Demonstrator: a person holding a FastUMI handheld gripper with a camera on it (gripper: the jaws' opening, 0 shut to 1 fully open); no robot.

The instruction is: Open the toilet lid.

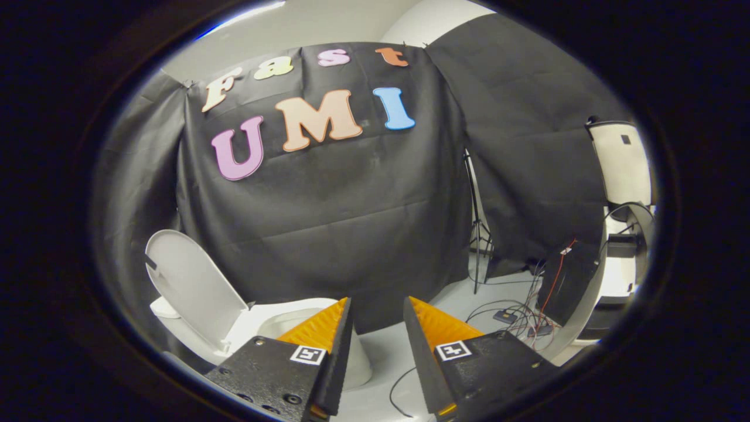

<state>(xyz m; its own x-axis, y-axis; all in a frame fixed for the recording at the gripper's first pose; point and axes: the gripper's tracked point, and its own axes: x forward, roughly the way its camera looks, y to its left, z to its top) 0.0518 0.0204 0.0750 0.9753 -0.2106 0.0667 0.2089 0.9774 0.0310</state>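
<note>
Gripper [377,305] fingers parted, empty, right of raised toilet lid [193,287].

Recording booth, black cloth wall [363,223], light stand [477,228], cables [515,310]

Even indoor light, strong fisheye bend.

I see soft, fairly bright light falling from above onto the pale floor [387,351] and the raised toilet lid [193,287], which shows white with no harsh glare. The black cloth wall [351,223] soaks up light and looks dull. The gripper [378,310], fingers parted with nothing between them, is sharp. Straight lines bow toward the rim, where detail dims and smears.
</note>
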